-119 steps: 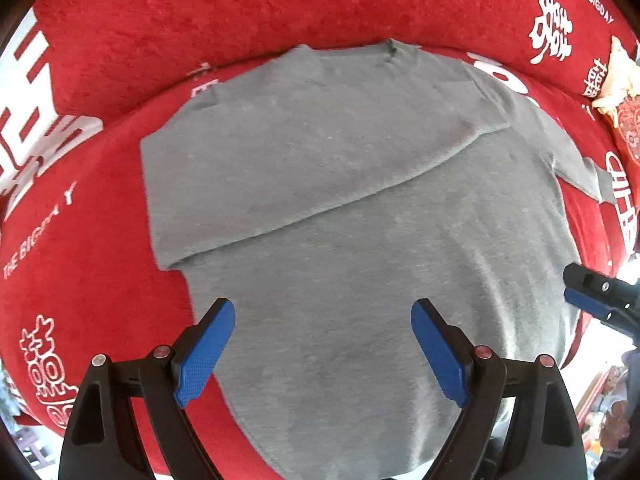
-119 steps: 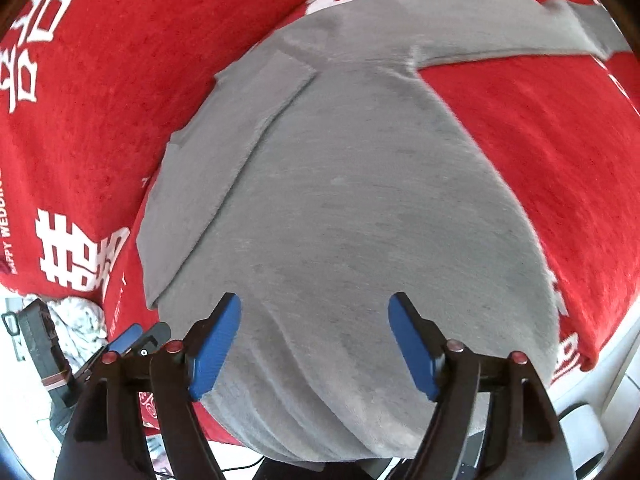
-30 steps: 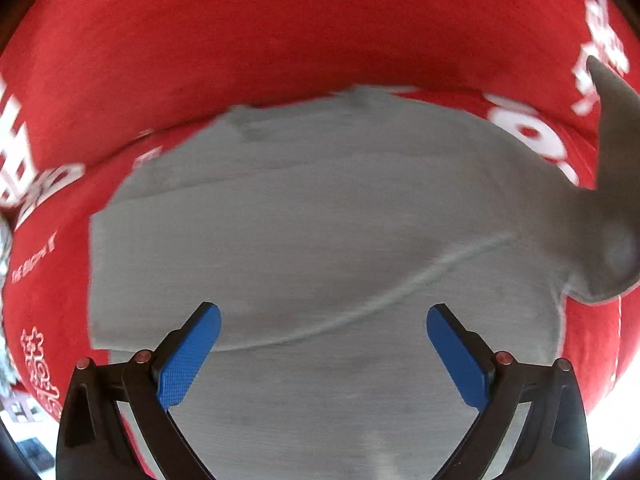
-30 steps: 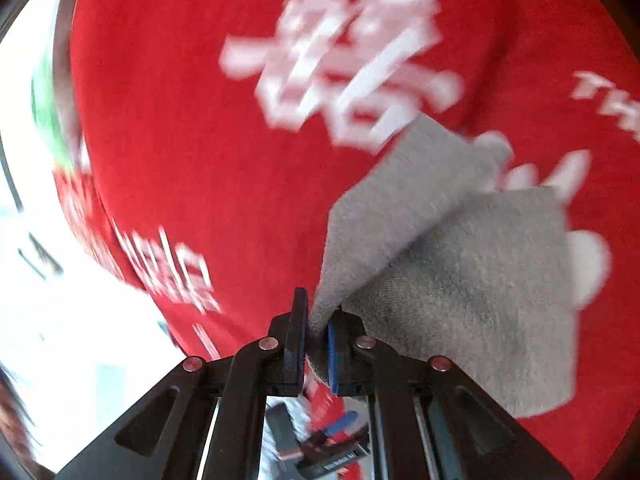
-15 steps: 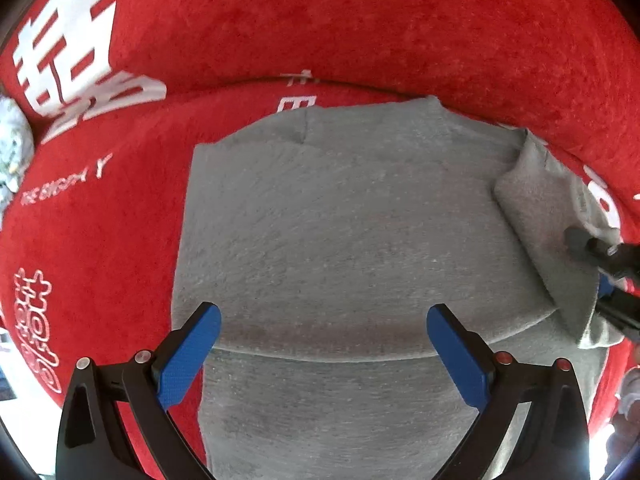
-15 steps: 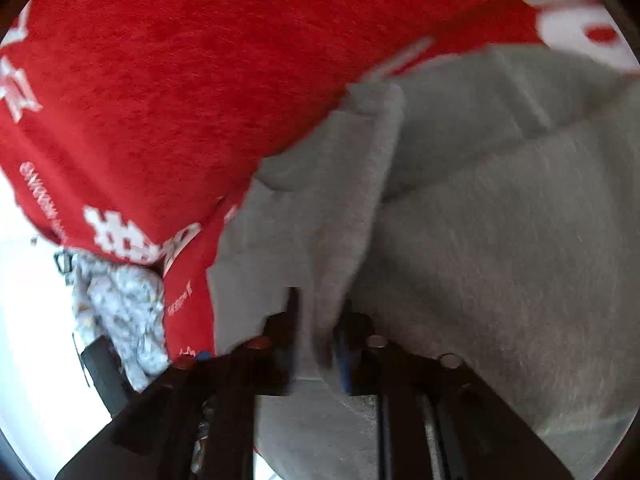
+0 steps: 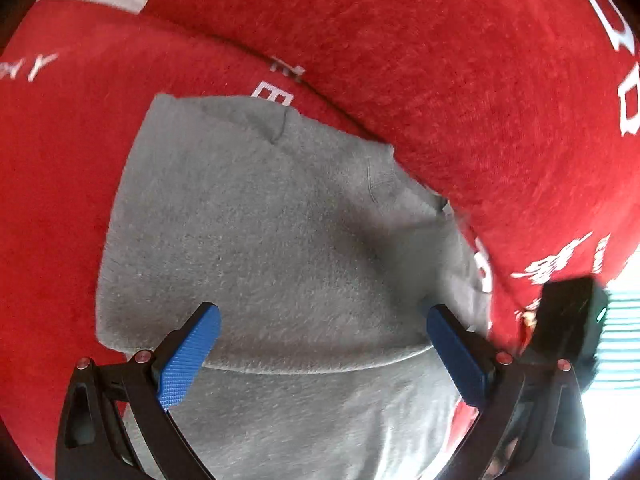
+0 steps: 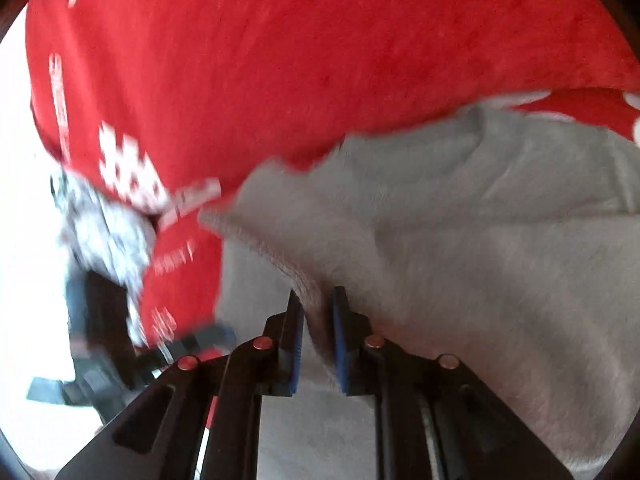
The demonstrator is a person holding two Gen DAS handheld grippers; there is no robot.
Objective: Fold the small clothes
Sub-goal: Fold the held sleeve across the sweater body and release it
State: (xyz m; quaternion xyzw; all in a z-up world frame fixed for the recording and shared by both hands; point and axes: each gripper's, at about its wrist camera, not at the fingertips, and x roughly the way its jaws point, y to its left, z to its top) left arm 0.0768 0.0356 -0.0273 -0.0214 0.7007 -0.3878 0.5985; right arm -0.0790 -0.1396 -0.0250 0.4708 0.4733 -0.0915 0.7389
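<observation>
Left wrist view. The left gripper [image 7: 320, 346] hangs low over the near part of the grey sweater [image 7: 280, 240], its blue-padded fingers [image 7: 188, 356] spread wide and gripping nothing. The sweater lies flat on the red printed blanket [image 7: 460, 80], partly folded — an upper layer ends in a curved edge running left to right just in front of the fingertips, with a lower layer extending toward the near edge. The neckline sits at the far side, close against a raised fold of the blanket. At the right edge, a dark blurred object [image 7: 568, 316] stands beside the sweater; what it is cannot be told.

Right wrist view. The right gripper [image 8: 318, 340] points forward over the sweater [image 8: 460, 260] — its jaws are narrow, with a ribbed cuff edge [image 8: 280, 256] of grey fabric pinched between them. The held strip rises to the far left from the fingertips. The blanket [image 8: 280, 60] fills the far field; the left margin is motion-blurred.
</observation>
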